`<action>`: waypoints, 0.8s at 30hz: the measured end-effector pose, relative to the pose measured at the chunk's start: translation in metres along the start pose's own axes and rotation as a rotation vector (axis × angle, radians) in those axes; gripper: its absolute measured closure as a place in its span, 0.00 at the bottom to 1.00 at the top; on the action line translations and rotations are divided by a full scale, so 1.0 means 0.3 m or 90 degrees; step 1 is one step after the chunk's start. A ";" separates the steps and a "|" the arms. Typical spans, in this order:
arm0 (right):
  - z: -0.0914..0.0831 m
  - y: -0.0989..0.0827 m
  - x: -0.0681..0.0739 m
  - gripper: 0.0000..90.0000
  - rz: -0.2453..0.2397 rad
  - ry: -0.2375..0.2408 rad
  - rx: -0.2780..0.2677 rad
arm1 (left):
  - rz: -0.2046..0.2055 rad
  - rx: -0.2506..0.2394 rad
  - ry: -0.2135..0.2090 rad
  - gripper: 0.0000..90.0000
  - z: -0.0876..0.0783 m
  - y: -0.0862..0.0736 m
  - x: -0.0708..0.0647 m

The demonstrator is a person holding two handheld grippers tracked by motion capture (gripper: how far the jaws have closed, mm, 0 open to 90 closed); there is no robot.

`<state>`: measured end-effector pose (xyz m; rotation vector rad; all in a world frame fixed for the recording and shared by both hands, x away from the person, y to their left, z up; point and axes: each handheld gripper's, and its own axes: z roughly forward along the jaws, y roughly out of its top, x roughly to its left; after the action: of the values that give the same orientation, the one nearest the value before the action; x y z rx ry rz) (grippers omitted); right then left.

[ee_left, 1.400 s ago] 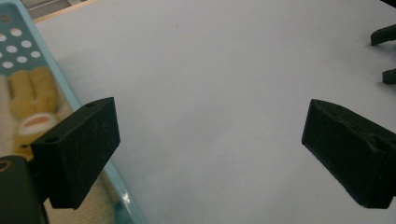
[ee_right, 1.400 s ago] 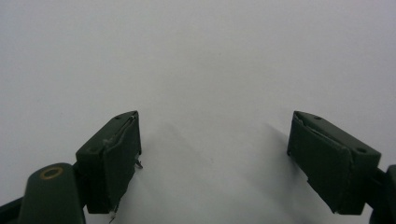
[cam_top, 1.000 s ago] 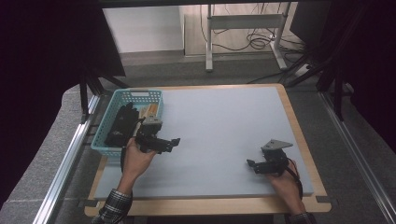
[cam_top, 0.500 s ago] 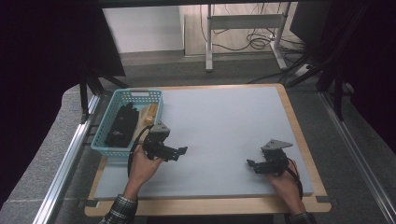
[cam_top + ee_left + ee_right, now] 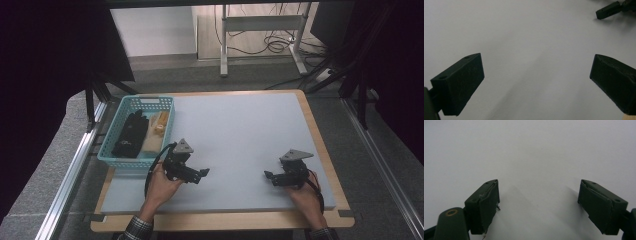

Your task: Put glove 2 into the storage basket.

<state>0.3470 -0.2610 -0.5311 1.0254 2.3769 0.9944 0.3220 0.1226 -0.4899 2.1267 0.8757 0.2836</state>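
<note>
While both my hands idle low over the table (image 5: 240,125), near its front edge, everything to handle sits in the teal basket (image 5: 116,159) at the left edge. Black item (image 5: 131,134) lies lengthwise front-to-back along the basket's left half; tan item (image 5: 159,125) just right of it, touching or not I can't tell. Left gripper (image 5: 202,173) is nearer, basket just beyond-left of it; jaws just opened wide, nothing between. Right gripper (image 5: 267,176) is well apart, jaws spread, empty. Likely next: left reaches back.
</note>
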 end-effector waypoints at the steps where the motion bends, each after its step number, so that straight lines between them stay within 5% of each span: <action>1: 0.000 0.000 0.000 0.19 0.000 0.000 0.000 | 0.000 0.000 0.000 0.00 0.000 0.000 0.000; 24: 0.000 0.000 0.000 0.19 0.000 0.000 0.000 | 0.017 0.039 -0.004 0.00 0.120 -0.127 -0.044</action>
<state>0.3471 -0.2610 -0.5311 1.0251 2.3766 0.9943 0.3104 0.1089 -0.5409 2.1958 0.8638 0.2665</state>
